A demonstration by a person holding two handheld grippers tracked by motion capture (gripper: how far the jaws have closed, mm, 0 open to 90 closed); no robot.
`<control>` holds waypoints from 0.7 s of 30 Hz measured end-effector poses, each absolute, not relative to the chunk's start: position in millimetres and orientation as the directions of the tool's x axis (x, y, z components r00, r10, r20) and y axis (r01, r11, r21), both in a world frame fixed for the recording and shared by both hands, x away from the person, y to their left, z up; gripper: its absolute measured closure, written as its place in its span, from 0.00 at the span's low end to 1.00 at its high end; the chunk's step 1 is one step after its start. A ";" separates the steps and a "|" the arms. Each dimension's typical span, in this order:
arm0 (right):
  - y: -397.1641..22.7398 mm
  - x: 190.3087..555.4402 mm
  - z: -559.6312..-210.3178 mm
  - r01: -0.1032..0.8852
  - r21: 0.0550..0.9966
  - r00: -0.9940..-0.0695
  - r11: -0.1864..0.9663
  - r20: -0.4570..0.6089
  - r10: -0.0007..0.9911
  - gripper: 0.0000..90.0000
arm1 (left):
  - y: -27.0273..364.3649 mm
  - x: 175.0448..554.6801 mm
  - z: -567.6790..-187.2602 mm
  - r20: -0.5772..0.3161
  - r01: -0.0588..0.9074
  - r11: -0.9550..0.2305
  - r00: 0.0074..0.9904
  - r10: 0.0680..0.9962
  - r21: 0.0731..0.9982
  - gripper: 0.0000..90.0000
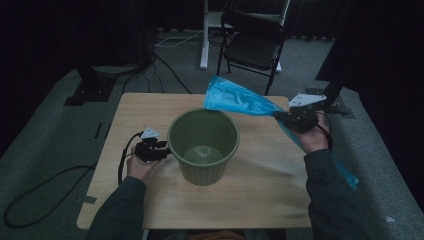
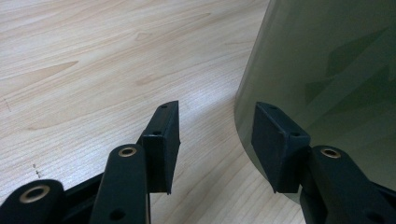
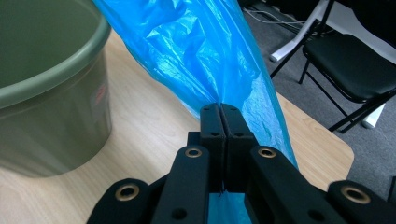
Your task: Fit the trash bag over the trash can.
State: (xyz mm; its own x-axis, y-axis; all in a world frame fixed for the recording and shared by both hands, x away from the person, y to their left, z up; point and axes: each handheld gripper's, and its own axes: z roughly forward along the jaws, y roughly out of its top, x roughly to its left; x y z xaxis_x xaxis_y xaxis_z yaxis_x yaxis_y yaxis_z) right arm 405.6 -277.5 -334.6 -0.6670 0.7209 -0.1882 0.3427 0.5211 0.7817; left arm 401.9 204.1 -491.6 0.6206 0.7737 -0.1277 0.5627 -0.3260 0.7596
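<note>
A green plastic bucket (image 1: 203, 146) stands upright and empty in the middle of the wooden table (image 1: 150, 107). My left gripper (image 1: 161, 149) rests low at its left side, jaws open, the right pad (image 2: 275, 140) against the bucket's wall (image 2: 327, 70). A blue plastic bag (image 1: 235, 100) stretches in the air behind the bucket's right rim. My right gripper (image 1: 286, 118) is shut on the bag (image 3: 201, 56), raised over the table's right side; the bag's tail (image 1: 345, 172) trails down past the forearm.
A black folding chair (image 1: 252, 42) and a white stand leg (image 1: 204, 35) stand on the grey carpet beyond the table. Cables (image 1: 35, 195) lie on the floor to the left. Dark curtains close off the back.
</note>
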 end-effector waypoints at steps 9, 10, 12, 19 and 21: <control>-266.6 395.6 -335.8 0.309 0.768 -0.718 0.561 -0.199 0.668 0.99 | 204.0 402.0 -491.5 -0.127 0.563 -0.327 0.621 0.773 0.759 0.57; -265.8 394.7 -335.9 0.306 0.767 -0.722 0.563 -0.198 0.663 0.99 | 203.9 401.8 -491.4 -0.127 0.562 -0.327 0.622 0.773 0.760 0.57; -264.0 393.0 -336.4 0.302 0.767 -0.734 0.566 -0.192 0.652 0.99 | 203.6 401.6 -491.3 -0.132 0.563 -0.328 0.625 0.769 0.759 0.58; -258.6 388.1 -339.4 0.283 0.753 -0.783 0.594 -0.176 0.597 0.99 | 204.0 399.2 -488.7 -0.142 0.561 -0.319 0.629 0.764 0.763 0.60; -256.5 386.7 -340.1 0.275 0.747 -0.798 0.606 -0.175 0.578 0.99 | 204.4 397.6 -487.3 -0.156 0.564 -0.301 0.622 0.768 0.769 0.60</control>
